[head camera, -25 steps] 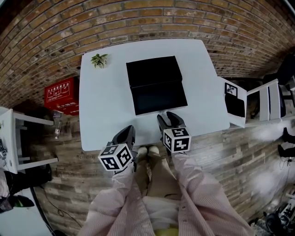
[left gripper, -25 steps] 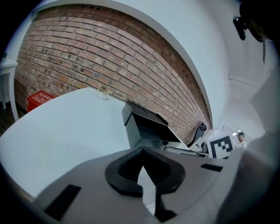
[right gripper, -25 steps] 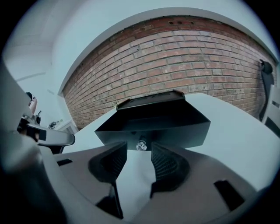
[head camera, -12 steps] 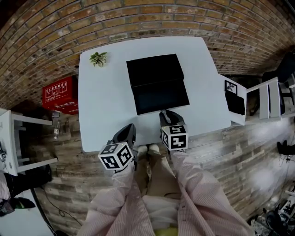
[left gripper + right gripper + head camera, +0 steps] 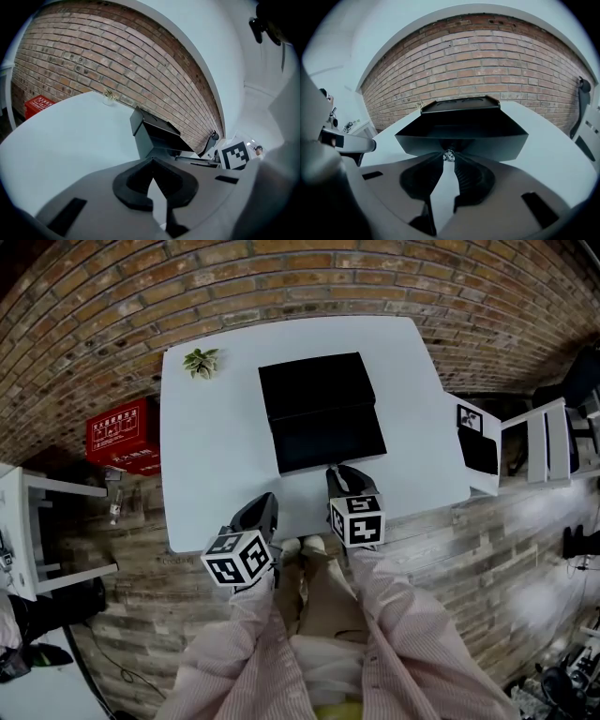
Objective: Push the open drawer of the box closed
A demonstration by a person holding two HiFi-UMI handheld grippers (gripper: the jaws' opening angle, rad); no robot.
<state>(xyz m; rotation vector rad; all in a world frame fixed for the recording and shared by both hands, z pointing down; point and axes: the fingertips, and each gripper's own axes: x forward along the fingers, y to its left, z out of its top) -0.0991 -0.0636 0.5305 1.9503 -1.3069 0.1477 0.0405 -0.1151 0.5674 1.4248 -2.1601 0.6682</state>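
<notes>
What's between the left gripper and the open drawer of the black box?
Only bare white tabletop; the head view shows it between the left gripper and the black box's open drawer.

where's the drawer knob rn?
Right gripper view: the knob sits centre on the open drawer's front, right between the tips of the right tongs, whose jaws have just been closing onto it.

A black box (image 5: 314, 385) is sitting on the white table (image 5: 206, 456) — its drawer (image 5: 328, 439) standing open toward the near edge, shiny knob (image 5: 449, 155) facing front.
</notes>
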